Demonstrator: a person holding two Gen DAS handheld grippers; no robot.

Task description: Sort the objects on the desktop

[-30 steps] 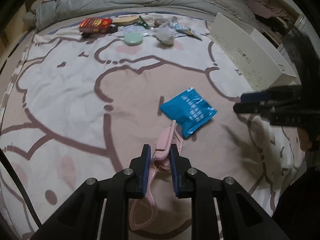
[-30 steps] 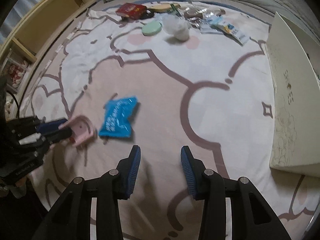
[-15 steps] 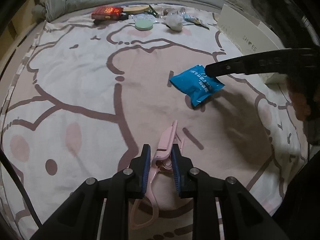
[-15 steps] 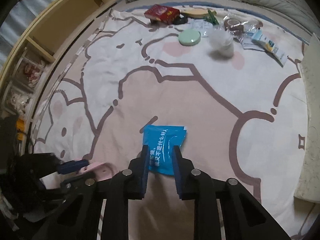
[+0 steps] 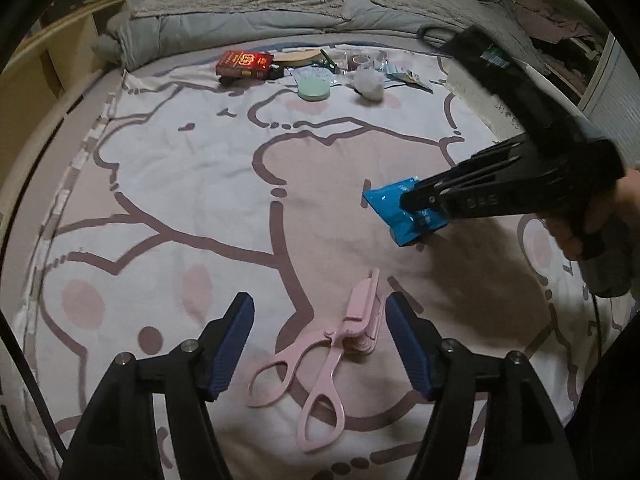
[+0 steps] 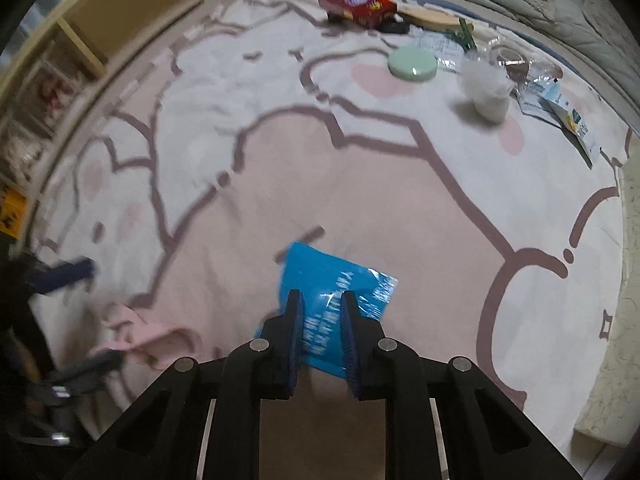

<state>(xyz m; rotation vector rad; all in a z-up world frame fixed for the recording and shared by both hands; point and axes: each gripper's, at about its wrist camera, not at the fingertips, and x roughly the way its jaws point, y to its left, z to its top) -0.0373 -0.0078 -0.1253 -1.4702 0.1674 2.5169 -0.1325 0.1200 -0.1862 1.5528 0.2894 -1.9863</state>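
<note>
- The left gripper point(image 5: 320, 320) is hanging with its jaws spread wide, one blue pad on each side of the pink scissors point(image 5: 326, 354), and touching nothing.
- The pink scissors are lying flat on the patterned blanket point(image 5: 180, 184), blades sheathed and pointing away from the camera, handle loops toward it; they look set down in the near-centre of the cloth.
- The right gripper point(image 6: 320, 332) is closing narrowly on the near edge of the blue packet point(image 6: 332, 280); the pads are pressing the packet's crinkled film from both sides, so it appears to be gripping it.
- In the left wrist view the blue packet is showing beneath the black fingers, tilted, with its near corner seemingly lifting off the blanket, though whether it is fully clear of the cloth cannot be told.
- The step in hand is judged to be the pick-up of the blue packet, with the scissors already placed.
- Far across the blanket a red box point(image 5: 244, 65), a green round lid point(image 5: 315, 89), a white crumpled wad point(image 5: 370, 82) and some sachets point(image 6: 560, 108) are sitting in a loose row, well apart from both grippers.
- A white box point(image 6: 628, 280) is standing at the right edge, a likely destination.
- The next move is calling for a steady lift and carry; the slick, thin film could slip from so narrow a pinch.
</note>
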